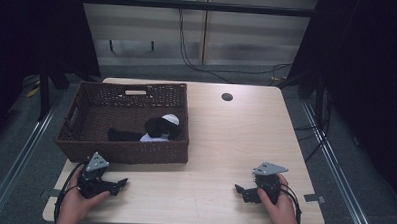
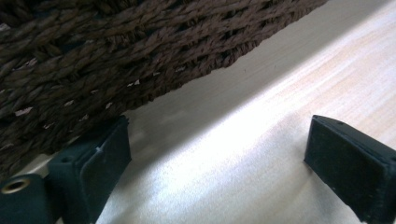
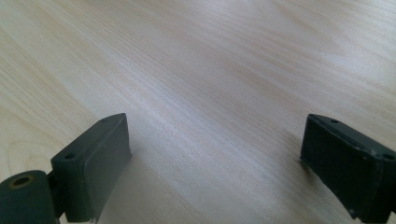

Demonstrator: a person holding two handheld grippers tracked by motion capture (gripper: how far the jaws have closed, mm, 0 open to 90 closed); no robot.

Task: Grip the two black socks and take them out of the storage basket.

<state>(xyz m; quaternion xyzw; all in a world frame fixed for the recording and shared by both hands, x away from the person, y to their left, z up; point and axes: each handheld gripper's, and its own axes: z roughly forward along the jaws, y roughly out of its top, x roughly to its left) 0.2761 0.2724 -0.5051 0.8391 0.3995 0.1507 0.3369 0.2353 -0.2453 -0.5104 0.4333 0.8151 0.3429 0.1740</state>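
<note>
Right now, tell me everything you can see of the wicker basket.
The wicker basket is a dark brown, rectangular, open-topped box of thick twisted weave, with a slot handle in its far wall. It stands upright and level on the left half of the pale wooden table. Inside, toward its right near corner, lie black and white cloth items; what they are is unclear. The left gripper rests on the table just in front of its near wall, jaws open, close to the weave.

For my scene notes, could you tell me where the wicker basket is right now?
In the high view, the wicker basket sits on the table's far left, just beyond the left gripper.
</note>
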